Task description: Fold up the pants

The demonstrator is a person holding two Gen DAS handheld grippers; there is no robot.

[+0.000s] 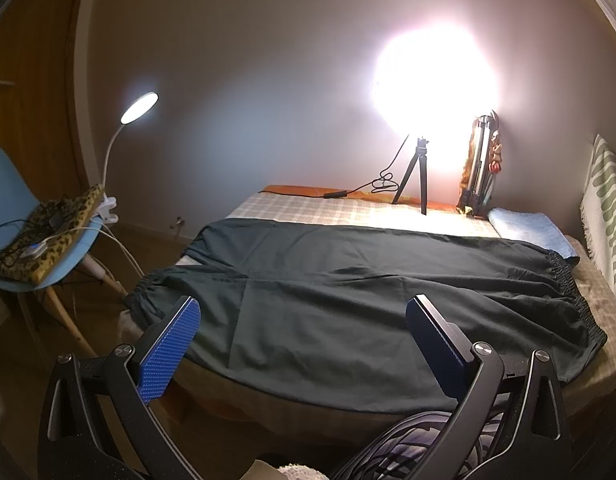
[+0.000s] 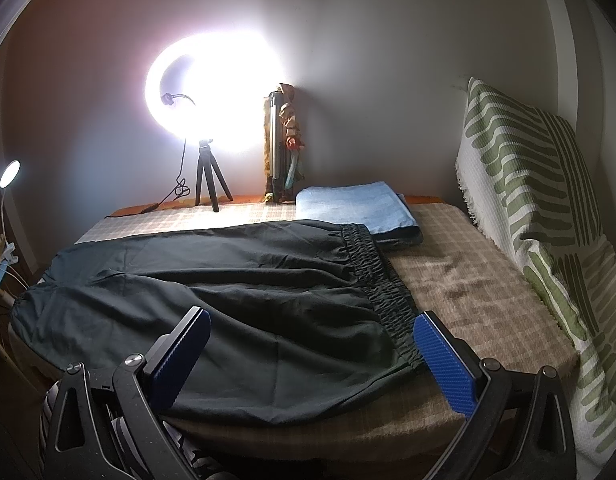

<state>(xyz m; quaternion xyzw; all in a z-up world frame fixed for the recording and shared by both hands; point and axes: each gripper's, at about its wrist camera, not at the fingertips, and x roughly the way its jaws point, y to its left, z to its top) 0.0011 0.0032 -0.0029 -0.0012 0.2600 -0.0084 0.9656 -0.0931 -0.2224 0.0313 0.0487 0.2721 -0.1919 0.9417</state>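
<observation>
Dark green pants (image 1: 347,300) lie spread flat across the bed, both legs side by side, cuffs at the left edge and the elastic waistband (image 2: 379,276) at the right. My left gripper (image 1: 304,316) hovers open over the near leg, its blue pads (image 1: 168,352) wide apart and holding nothing. My right gripper (image 2: 311,328) is open too, above the near part of the pants (image 2: 228,300) by the waistband's near corner. Neither gripper touches the cloth as far as I can see.
The bed (image 2: 467,280) has a checked cover. A folded blue towel (image 2: 355,204) lies by the waistband. A ring light on a tripod (image 2: 208,184) stands at the back. A green-striped cushion (image 2: 539,200) leans at right. A blue chair (image 1: 12,208) with a clip lamp (image 1: 140,108) stands left.
</observation>
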